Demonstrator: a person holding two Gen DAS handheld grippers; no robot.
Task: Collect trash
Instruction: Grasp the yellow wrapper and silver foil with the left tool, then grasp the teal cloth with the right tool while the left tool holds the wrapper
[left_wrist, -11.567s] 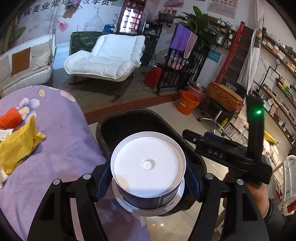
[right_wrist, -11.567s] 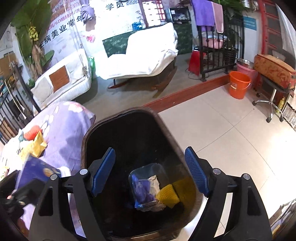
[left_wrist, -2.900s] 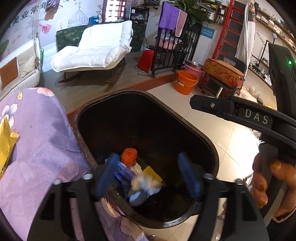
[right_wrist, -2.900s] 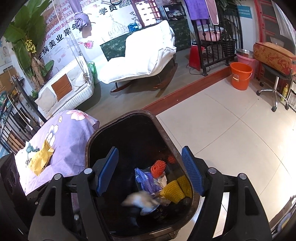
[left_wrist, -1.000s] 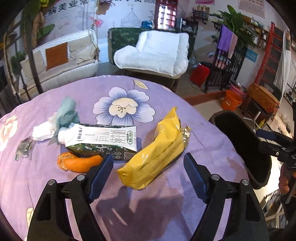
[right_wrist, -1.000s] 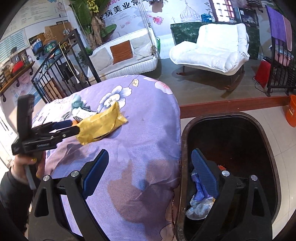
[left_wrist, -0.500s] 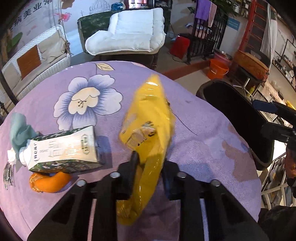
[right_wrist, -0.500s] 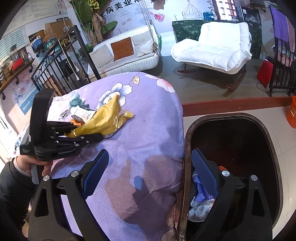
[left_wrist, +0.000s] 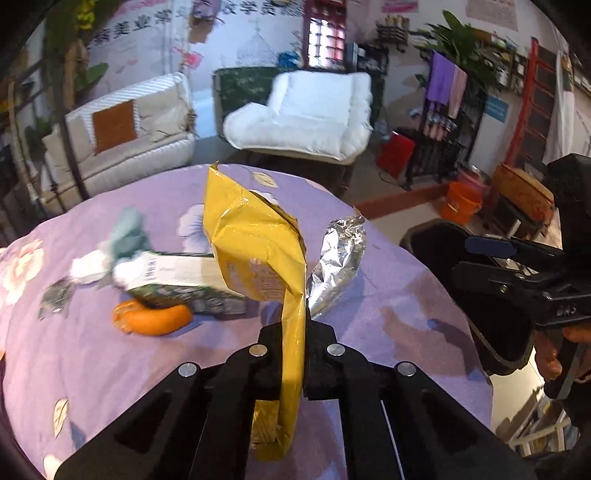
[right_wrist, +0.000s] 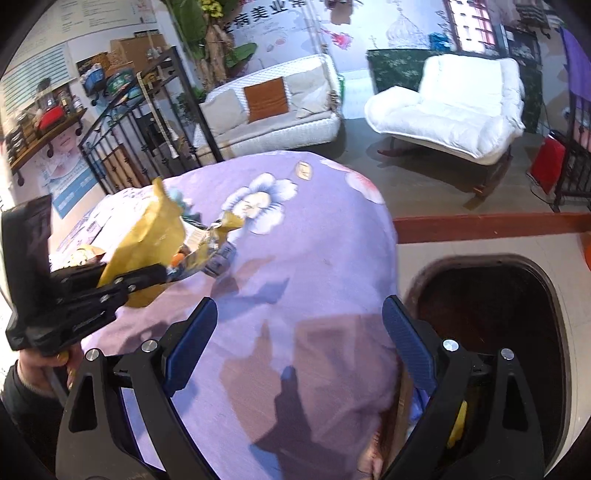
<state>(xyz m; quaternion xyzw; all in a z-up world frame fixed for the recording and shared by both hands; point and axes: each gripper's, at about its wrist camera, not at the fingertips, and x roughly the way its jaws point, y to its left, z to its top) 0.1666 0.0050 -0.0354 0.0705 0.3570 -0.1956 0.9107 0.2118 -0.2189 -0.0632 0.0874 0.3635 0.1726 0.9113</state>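
Observation:
My left gripper (left_wrist: 293, 332) is shut on a yellow foil snack bag (left_wrist: 255, 243) with a silver inside and holds it lifted above the purple flowered tablecloth (left_wrist: 388, 302). The bag (right_wrist: 147, 236) and the left gripper (right_wrist: 155, 275) also show in the right wrist view. A green and white carton (left_wrist: 177, 277), an orange peel (left_wrist: 151, 321) and a teal and white wad (left_wrist: 118, 240) lie on the cloth. My right gripper (right_wrist: 299, 336) is open and empty over the table's edge, beside the black trash bin (right_wrist: 491, 317).
The bin (left_wrist: 454, 240) stands on the tiled floor right of the table and holds trash (right_wrist: 456, 424). A white armchair (left_wrist: 306, 118) and a wicker sofa (left_wrist: 125, 136) stand behind the table. A black railing (right_wrist: 140, 147) is at the far left.
My left gripper has lifted the yellow bag up off the cloth, and its silver end now hangs open. The right gripper has shifted a little left over the table.

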